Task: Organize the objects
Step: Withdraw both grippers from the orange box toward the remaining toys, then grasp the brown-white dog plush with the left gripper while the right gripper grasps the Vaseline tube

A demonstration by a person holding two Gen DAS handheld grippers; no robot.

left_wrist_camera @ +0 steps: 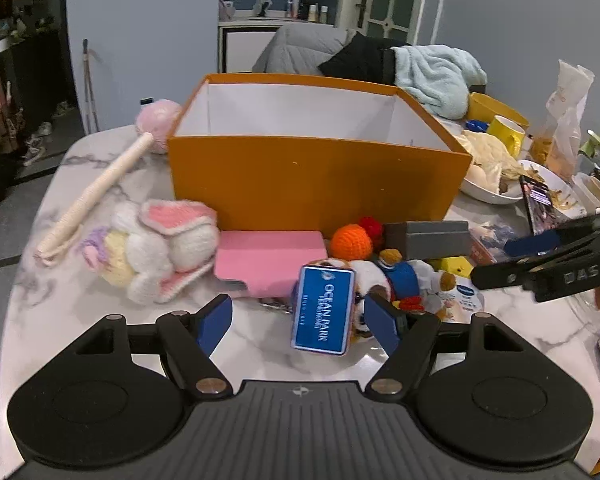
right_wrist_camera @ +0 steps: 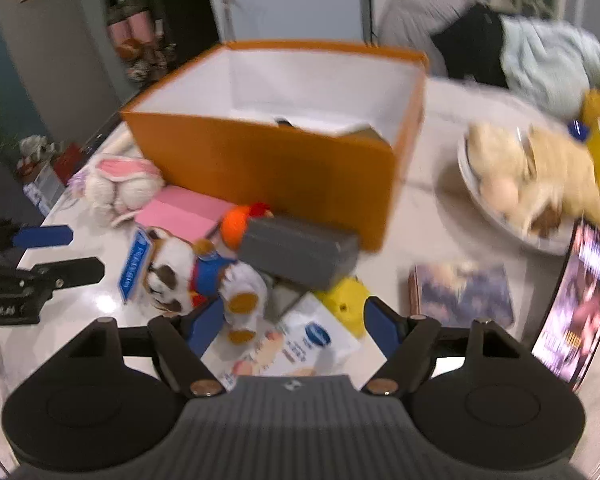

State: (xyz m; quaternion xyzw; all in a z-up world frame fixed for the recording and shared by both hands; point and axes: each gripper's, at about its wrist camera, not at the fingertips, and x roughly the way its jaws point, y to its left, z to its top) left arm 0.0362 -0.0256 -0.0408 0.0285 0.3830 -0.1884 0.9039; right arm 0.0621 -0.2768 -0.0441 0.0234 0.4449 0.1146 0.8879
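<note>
Crochet wand (left_wrist_camera: 96, 188): lies slantwise near the left edge of the marble table (left_wrist_camera: 100, 320), pink ball end by the box's left corner; not yet put away
Crochet bunny (left_wrist_camera: 160, 248): on its side left of the box front, touching the pink case (left_wrist_camera: 268, 260); still out
Orange box (left_wrist_camera: 316, 184): stands open at the middle of the table toward the far edge; right wrist view shows white paper and one dark item inside, otherwise mostly unfilled
Pile before the box front: pink case, orange crochet ball (left_wrist_camera: 352, 242), grey box (left_wrist_camera: 428, 236), stuffed dog (right_wrist_camera: 196, 276), yellow toy (right_wrist_camera: 348, 300), white sachet (right_wrist_camera: 300, 344); all still on the table, heaped and touching
Blue card (left_wrist_camera: 324, 310): stands on edge leaning on the dog, between the left gripper's fingers but touched by neither, so far as shows
Left gripper (left_wrist_camera: 300, 320): jaws wide apart, holding nothing, low at the near edge and aimed at the card
Right gripper (right_wrist_camera: 292, 320): jaws spread, nothing held, hovering over sachet and dog's paw; view is blurred
Right side of table: booklet (right_wrist_camera: 464, 292), phone (right_wrist_camera: 576, 304), bowl (right_wrist_camera: 500, 216) of food; likely not part of the sorting
Progress, judged: early; nearly everything remains outside the box, card looks like the next pick
</note>
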